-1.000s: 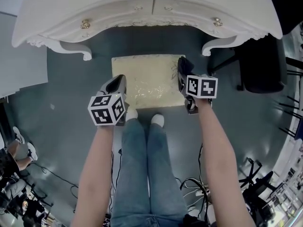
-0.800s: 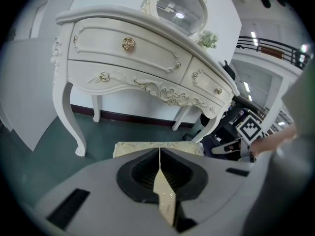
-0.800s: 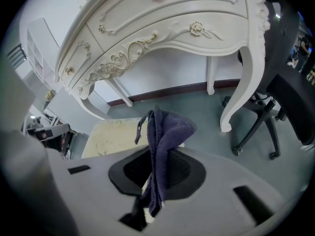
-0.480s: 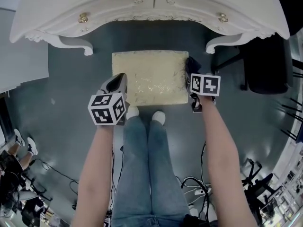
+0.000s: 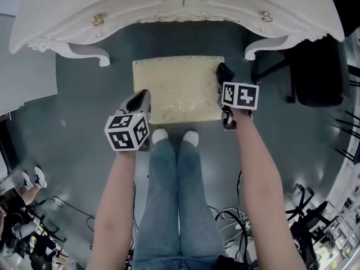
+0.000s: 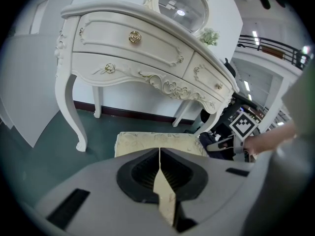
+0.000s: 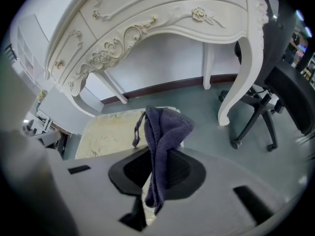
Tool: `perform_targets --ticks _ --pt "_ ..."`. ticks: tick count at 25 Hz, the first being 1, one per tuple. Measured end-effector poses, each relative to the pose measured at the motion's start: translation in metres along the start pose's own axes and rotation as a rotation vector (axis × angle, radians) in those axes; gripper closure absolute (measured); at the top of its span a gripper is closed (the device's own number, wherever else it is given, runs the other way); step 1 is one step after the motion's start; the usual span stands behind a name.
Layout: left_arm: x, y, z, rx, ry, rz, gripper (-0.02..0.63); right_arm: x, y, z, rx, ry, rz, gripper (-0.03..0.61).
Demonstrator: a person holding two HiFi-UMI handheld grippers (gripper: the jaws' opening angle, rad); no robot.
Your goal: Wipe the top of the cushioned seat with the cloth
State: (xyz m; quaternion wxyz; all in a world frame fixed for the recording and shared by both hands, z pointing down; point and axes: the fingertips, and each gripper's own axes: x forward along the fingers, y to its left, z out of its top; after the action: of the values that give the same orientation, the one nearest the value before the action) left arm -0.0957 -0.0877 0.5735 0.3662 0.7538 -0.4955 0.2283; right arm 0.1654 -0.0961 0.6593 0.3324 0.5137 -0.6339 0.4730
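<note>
A staged bedroom corner inside a large work hall or lab, not a lived-in home. An ornate white dressing table (image 5: 180, 10) with a round mirror (image 6: 183, 6) and a cushioned seat (image 5: 177, 89) stands on a bare grey-green floor (image 5: 84, 111) — yet close by are a black office chair (image 7: 275, 97) on casters, loose cables (image 5: 230, 218), and a railed upper gallery (image 6: 266, 45) under strip lights (image 6: 254, 35).

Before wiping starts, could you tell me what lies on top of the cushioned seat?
The cushioned seat looks bare on top; the cloth in the right claw hides its right edge.
</note>
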Motion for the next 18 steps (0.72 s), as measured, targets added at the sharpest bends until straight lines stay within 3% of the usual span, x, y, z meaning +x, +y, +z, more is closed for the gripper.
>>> perform_targets --ticks 5,18 --pt "-0.007 0.016 0.004 -0.038 -0.022 0.005 0.606 0.001 0.008 0.002 -0.020 0.027 -0.039 0.541" --pt "-0.029 0.053 0.008 -0.086 -0.060 0.028 0.606 0.010 0.050 0.002 -0.039 0.043 -0.025 0.541"
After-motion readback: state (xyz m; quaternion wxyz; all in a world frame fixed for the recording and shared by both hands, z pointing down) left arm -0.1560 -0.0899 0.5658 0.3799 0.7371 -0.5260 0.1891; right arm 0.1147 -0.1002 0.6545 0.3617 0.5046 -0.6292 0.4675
